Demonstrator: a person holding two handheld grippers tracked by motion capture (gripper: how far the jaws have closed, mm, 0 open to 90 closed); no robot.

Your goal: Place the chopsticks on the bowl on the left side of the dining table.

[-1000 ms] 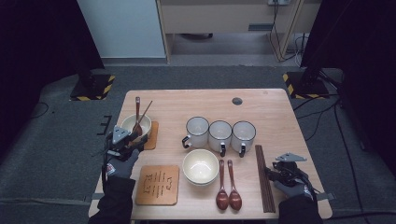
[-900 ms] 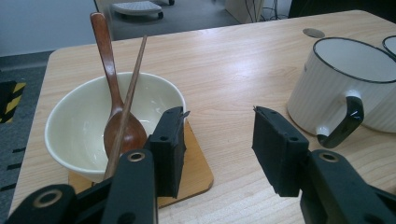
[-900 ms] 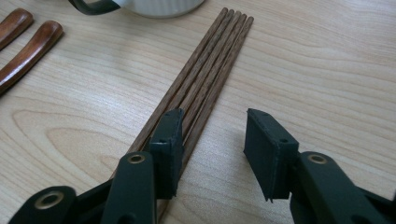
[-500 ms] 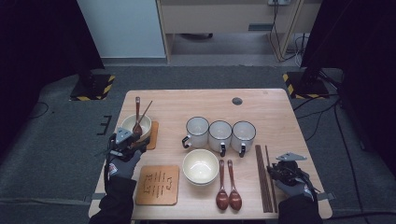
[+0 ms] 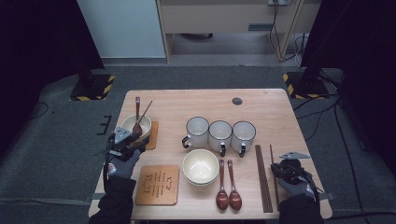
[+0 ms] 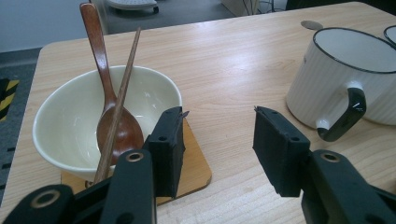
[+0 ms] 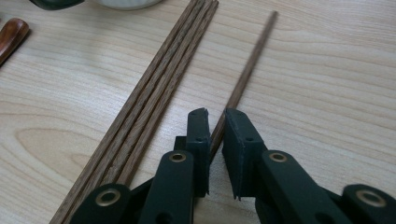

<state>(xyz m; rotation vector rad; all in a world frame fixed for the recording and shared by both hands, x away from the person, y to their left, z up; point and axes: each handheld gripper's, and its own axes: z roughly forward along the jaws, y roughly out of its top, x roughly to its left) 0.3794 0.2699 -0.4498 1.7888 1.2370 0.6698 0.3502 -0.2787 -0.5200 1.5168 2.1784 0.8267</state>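
Observation:
My right gripper (image 7: 215,114) sits low at the table's front right (image 5: 276,164). Its jaws have just been closing and now pinch the near end of a single wooden chopstick (image 7: 252,65), which lies flat on the table. Just left of that chopstick lies a bundle of several chopsticks (image 7: 163,88). My left gripper (image 6: 217,116) is open at the left side (image 5: 128,141), with nothing between its pads. Its left jaw is close beside a cream bowl (image 6: 70,121). That bowl stands on a wooden coaster (image 6: 196,168) and holds a wooden spoon (image 6: 100,56) and a chopstick (image 6: 128,70).
Three white mugs (image 5: 220,133) stand in a row mid-table. In front of them are an empty cream bowl (image 5: 201,166), two wooden spoons (image 5: 228,186) and a bare wooden coaster (image 5: 159,184). One mug (image 6: 345,74) is to the right of my left gripper.
Both hands have kept their places. The right gripper's jaws have drawn in around the lone chopstick, which lies a little apart from the bundle.

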